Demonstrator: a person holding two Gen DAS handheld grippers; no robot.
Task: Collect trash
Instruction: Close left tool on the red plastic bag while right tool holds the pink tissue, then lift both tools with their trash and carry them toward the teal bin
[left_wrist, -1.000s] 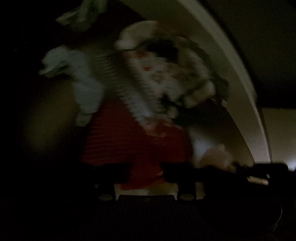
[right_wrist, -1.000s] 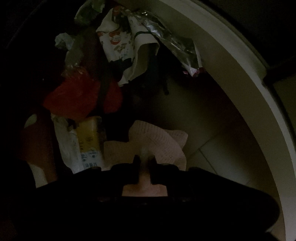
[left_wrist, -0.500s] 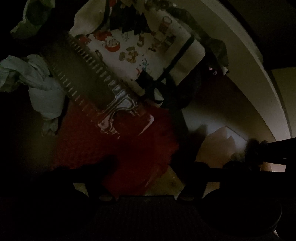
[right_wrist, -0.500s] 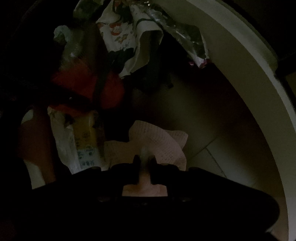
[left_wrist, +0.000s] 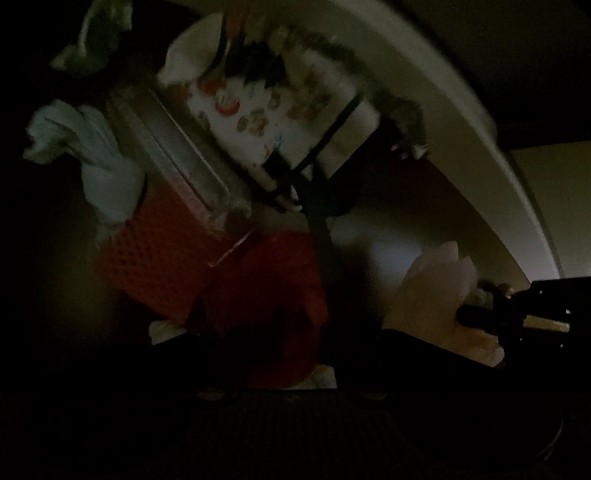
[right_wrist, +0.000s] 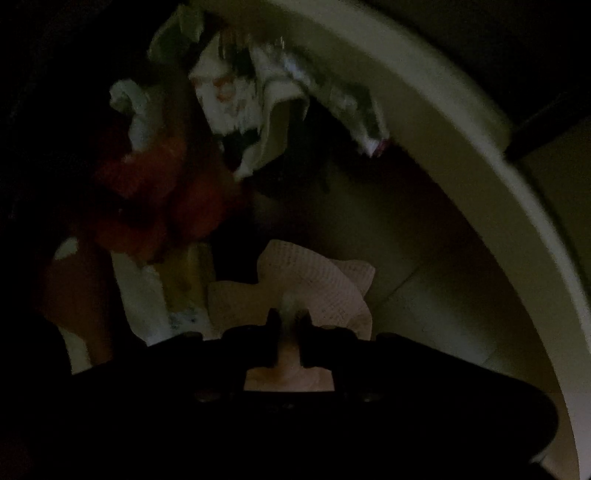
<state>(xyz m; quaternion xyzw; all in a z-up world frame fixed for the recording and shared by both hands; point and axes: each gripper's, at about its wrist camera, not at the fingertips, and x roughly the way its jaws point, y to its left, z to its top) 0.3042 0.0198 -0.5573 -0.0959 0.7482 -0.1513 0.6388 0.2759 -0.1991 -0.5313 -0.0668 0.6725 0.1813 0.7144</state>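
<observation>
I am looking down into a bin (right_wrist: 461, 155), its rim curving along the right. Printed wrapper (left_wrist: 266, 110) is lying at the back; a clear tray (left_wrist: 177, 162) is leaning left of it, over a mesh bag (left_wrist: 173, 254). Paper towel (right_wrist: 314, 284) is sitting nearest, right of the mesh.

Embossed, matt paper napkin (right_wrist: 306, 288); red mesh netting (left_wrist: 162, 254), coarse and open-weave. Crinkled glossy foil wrapper (right_wrist: 347, 107). Smooth, matt cream bin rim (right_wrist: 461, 155).
</observation>
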